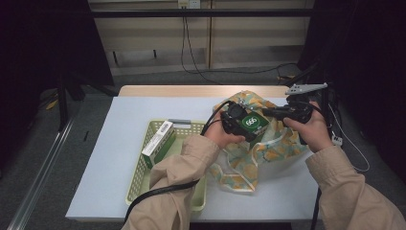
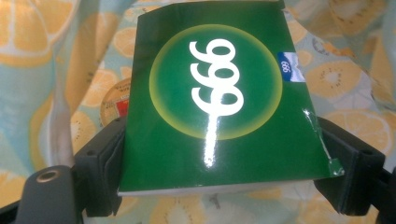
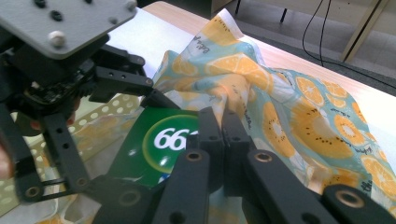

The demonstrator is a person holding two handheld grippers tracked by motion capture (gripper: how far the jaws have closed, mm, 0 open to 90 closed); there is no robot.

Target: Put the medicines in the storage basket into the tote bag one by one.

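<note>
With our left gripper [image 1: 239,125] we hold the glossy green cardboard box with a white "999" print [image 2: 219,102] — its jaws press on the two sides of the box, above the light blue cloth bag with orange slices [image 1: 270,143]. Our right gripper [image 3: 222,128] has its jaws closed on a fold of this bag, lifting its edge just beside the box. On the white worktop [image 1: 124,124], the pale yellow perforated plastic basket [image 1: 139,177] carries a white and green carton [image 1: 158,142].

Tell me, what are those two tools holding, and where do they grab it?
The left tool clamps the green box across its two side edges. The right tool, jaws shut, pinches a fold of the fruit-print bag near its opening.
</note>
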